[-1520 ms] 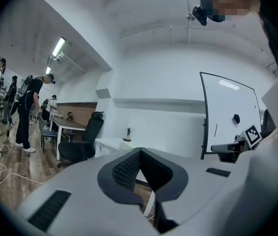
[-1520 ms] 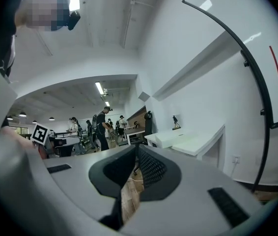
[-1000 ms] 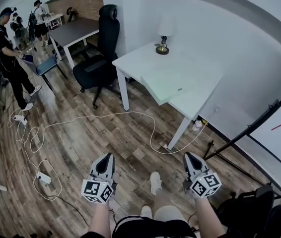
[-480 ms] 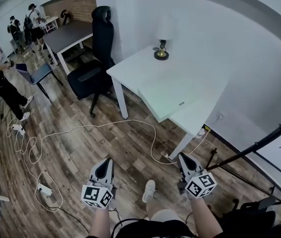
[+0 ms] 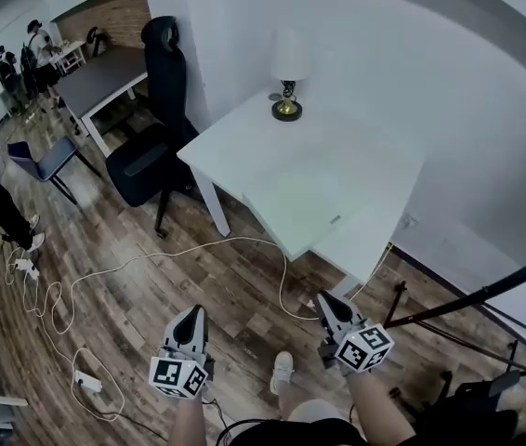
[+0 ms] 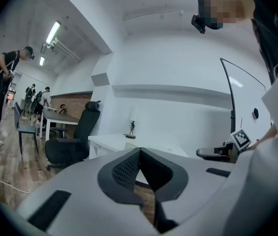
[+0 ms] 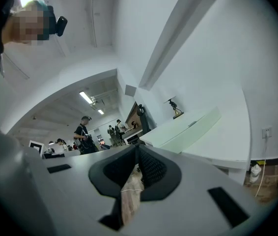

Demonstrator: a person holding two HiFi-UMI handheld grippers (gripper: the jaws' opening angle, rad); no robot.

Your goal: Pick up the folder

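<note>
Facing one folder (image 5: pixel 311 191) on one table (image 5: pixel 230 142), left gripper (image 5: pixel 198 313), right gripper (image 5: pixel 324 301), both closed, empty

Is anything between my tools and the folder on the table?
Nothing visible does. Only floor with a white cable lies between the left tool, the right tool and the table. The folder lies uncovered; the lamp stands apart at the far corner.

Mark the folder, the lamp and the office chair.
folder (image 5: pixel 311 196), head view, middle of its pale green cover.
lamp (image 5: pixel 287 110), head view, brass base.
office chair (image 5: pixel 142 163), head view, seat.
</note>
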